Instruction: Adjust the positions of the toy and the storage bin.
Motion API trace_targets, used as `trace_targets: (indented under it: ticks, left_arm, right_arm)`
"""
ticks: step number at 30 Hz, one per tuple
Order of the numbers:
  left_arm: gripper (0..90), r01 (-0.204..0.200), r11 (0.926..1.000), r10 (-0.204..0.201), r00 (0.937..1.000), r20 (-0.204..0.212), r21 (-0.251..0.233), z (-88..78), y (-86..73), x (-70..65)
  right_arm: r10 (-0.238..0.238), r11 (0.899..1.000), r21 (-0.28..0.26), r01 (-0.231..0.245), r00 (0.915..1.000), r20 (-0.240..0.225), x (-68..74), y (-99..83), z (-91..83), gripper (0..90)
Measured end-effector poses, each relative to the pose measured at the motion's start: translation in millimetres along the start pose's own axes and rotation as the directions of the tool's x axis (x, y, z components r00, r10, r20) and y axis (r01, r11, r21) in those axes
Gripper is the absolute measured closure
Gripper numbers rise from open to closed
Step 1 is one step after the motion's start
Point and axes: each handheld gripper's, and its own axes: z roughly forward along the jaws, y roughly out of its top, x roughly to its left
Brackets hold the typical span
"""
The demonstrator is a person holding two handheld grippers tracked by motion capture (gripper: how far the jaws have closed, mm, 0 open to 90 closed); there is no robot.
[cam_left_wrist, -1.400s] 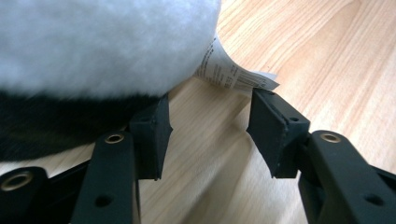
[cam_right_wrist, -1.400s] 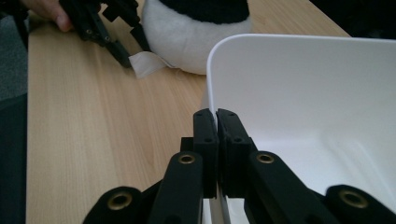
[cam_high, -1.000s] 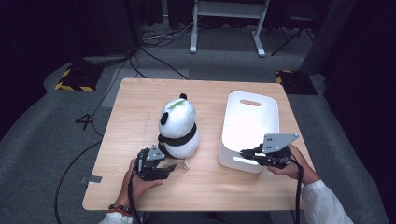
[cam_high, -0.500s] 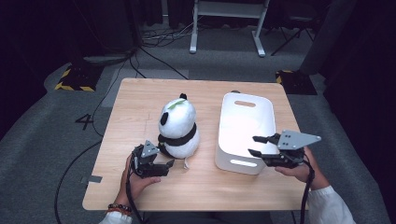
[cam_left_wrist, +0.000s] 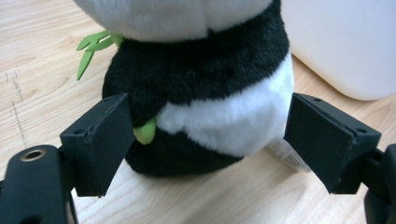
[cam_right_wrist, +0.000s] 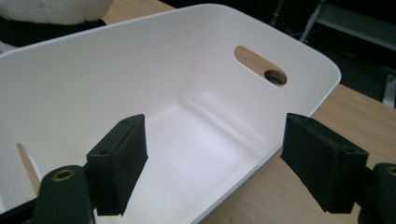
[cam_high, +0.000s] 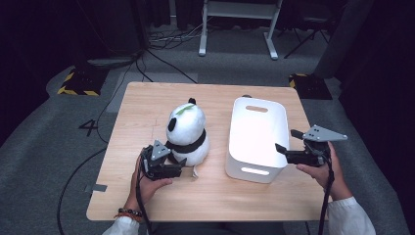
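Note:
A black-and-white panda plush [cam_high: 188, 128] sits upright in the middle of the wooden table [cam_high: 147, 103], with a green leaf on its head. To its right stands an empty white plastic bin [cam_high: 255, 122] with handle slots. My left gripper [cam_high: 180, 167] is open at the panda's near left side. In the left gripper view the panda's lower body [cam_left_wrist: 201, 79] lies between the two pads [cam_left_wrist: 105, 140], which stand just clear of it. My right gripper [cam_high: 288, 141] is open beside the bin's right rim. The right gripper view looks over the bin's rim [cam_right_wrist: 299, 51], and the gripper [cam_right_wrist: 212, 149] holds nothing.
A white label tag [cam_left_wrist: 287, 151] sticks out under the panda. Cables and a white metal stand [cam_high: 237, 24] lie on the grey floor beyond the table. Bare tabletop stretches along the near edge [cam_high: 215, 203] and to the panda's left.
My right gripper has drawn back to the right, off the bin's near right corner. The bin has slid slightly left. The left gripper has barely moved.

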Motion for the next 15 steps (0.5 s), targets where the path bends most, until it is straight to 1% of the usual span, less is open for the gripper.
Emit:
trace_targets:
  ticks: [1,2,3,4,5,7,8,12,13,15]
  left_arm:
    - [15.8,0.010,0.9999,-0.010,0.9999,0.002,-0.004,1.7,0.8,0.9]
    - [15.6,0.021,0.9998,-0.020,0.9998,0.006,-0.007,3.2,1.8,2.0]
    - [15.5,0.021,0.9998,-0.020,0.9998,0.006,-0.007,3.2,1.8,2.0]
    - [15.5,0.026,0.9996,-0.026,0.9996,-0.008,-0.015,5.4,3.7,2.9]
    - [15.5,0.026,0.9995,-0.026,0.9996,-0.011,-0.018,6.4,4.3,3.3]
    - [15.0,0.027,0.9994,-0.027,0.9995,-0.019,-0.020,8.4,5.0,3.3]
    - [15.2,0.022,0.9996,-0.023,0.9995,-0.021,-0.020,8.8,5.3,3.6]
    - [15.5,0.025,0.9992,-0.026,0.9993,-0.025,-0.030,7.5,5.0,4.6]
    - [15.6,0.025,0.9992,-0.026,0.9993,-0.025,-0.030,7.5,5.0,4.6]
    - [15.6,0.036,0.9980,-0.037,0.9990,-0.027,-0.052,2.3,4.0,7.6]
  right_arm:
    - [0.014,1.000,0.007,-0.014,0.9999,-0.003,-0.6,-0.9,3.3,22.4]
    - [0.030,1.000,0.010,-0.029,0.9994,-0.016,-1.5,-1.8,6.8,21.2]
    - [0.030,1.000,0.010,-0.029,0.9994,-0.016,-1.5,-1.8,6.8,21.2]
    - [0.037,0.999,0.035,-0.037,0.9993,0.007,-1.8,-2.6,13.9,18.6]
    - [0.038,0.998,0.042,-0.039,0.9991,0.021,-2.0,-2.7,16.4,18.1]
    - [0.054,0.997,0.048,-0.055,0.9982,0.027,-3.5,-2.9,19.7,17.5]
    - [0.056,0.997,0.049,-0.058,0.9979,0.031,-4.2,-3.0,21.4,16.8]
    - [0.064,0.996,0.060,-0.066,0.9972,0.038,-5.0,-3.0,30.2,17.1]
    - [0.064,0.996,0.060,-0.066,0.9972,0.038,-5.0,-3.0,30.2,17.1]
    - [0.056,0.996,0.069,-0.058,0.9978,0.035,-3.9,-1.3,37.3,18.9]
